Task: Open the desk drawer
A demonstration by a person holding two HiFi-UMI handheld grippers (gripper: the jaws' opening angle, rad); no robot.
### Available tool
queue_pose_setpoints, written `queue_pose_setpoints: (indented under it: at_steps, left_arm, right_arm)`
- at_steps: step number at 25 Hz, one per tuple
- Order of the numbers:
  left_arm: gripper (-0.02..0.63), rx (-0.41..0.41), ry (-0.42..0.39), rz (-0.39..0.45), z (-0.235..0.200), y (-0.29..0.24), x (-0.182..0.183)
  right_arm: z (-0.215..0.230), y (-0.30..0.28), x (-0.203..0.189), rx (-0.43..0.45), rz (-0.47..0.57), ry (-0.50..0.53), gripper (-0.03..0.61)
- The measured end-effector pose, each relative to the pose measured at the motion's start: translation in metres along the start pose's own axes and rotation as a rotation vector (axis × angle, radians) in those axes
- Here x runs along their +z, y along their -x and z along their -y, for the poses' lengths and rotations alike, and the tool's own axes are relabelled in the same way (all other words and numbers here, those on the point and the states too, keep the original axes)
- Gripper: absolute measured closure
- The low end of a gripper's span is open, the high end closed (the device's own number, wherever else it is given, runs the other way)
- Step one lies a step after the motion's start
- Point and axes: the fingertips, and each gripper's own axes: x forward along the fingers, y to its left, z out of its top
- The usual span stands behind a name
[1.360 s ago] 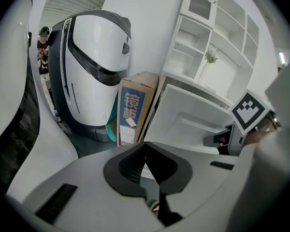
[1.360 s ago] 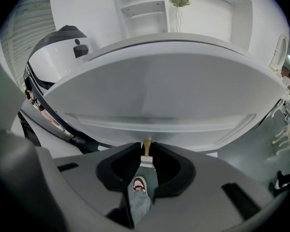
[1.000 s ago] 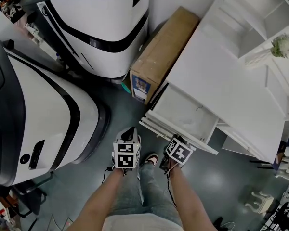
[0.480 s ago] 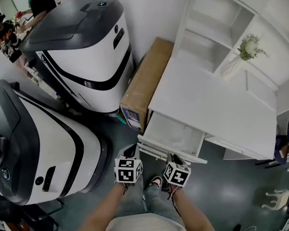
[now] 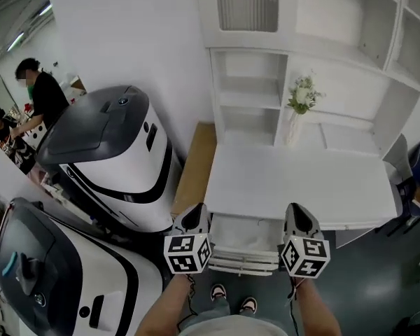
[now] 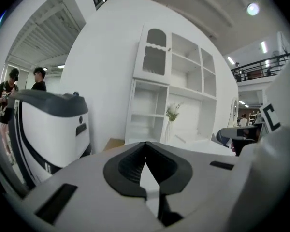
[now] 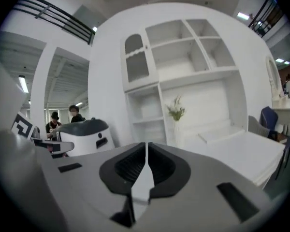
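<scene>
Both grippers hang in front of the counter (image 5: 301,187), clear of everything. The drawer (image 5: 245,233) already stands pulled out from under the counter's front edge, near its left corner, with its pale inside open to view. We judge the opening done, or nearly so. At most a little more pull could be left, and we cannot tell how much travel remains.

Only the head view shows the drawer. It lies between the left gripper (image 5: 195,215) and the right gripper (image 5: 299,212), and neither touches it. That view also shows our shoes on the floor and a cardboard box (image 5: 189,170) against the counter's left edge.

The two gripper views look out level over the counter top to the shelves and the vase of flowers (image 7: 176,114) at its back edge, and they miss the drawer altogether. They do give us the fingers, though. The left fingers (image 6: 128,166) meet at their tips with nothing between them. The right fingers (image 7: 128,166) are closing, with a thin slit still between them and nothing in it.
</scene>
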Motion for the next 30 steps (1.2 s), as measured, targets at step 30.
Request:
queue_pose_setpoints:
  at_steps: [30]
  left_arm:
    - [0.597, -0.138, -0.088, 0.218, 0.068, -0.014, 0.119]
  right_arm:
    - [0.095, 0.078, 0.096, -0.316, 0.218, 0.128, 0.574]
